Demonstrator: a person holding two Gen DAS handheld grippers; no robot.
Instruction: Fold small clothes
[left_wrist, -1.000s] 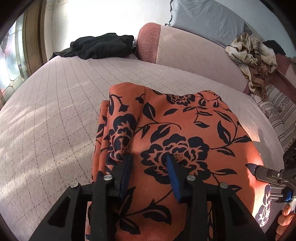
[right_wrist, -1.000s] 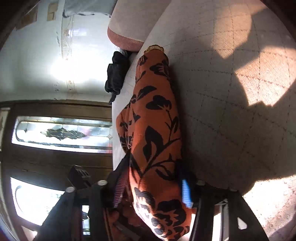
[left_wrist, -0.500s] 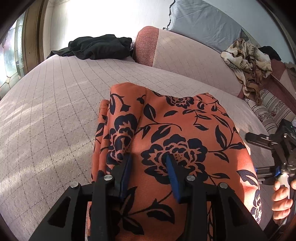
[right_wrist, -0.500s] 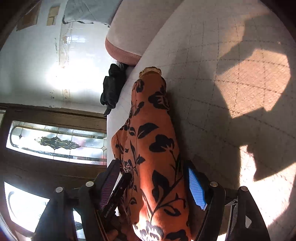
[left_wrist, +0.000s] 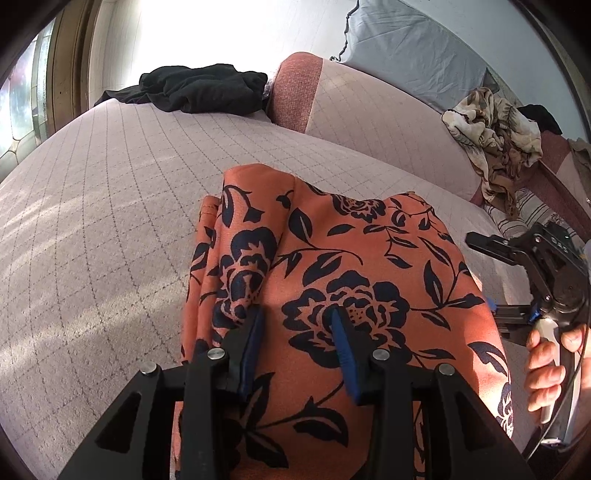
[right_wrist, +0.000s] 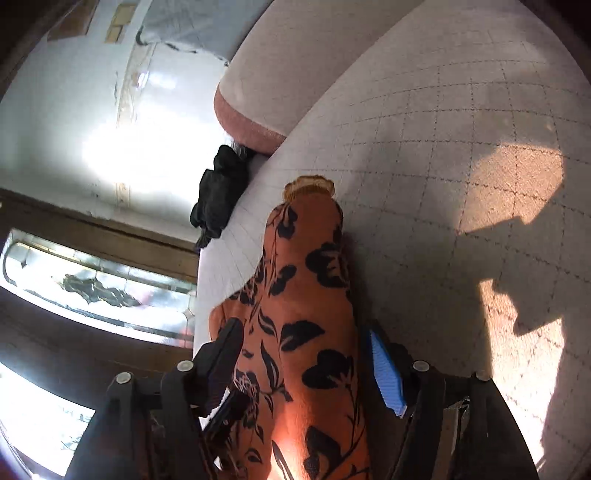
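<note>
With its jaws just spread and no pad pressing cloth, the right gripper (right_wrist: 306, 354) straddles the right edge of the orange floral garment (left_wrist: 332, 295), likely having let go so the fold settles. The garment lies folded on the quilted pink sofa seat (left_wrist: 110, 221), near the camera, left layers bunched. The left gripper (left_wrist: 295, 332), part open, rests on the near portion, probably pinning it flat; whether it pinches a ridge of cloth cannot be told.
</note>
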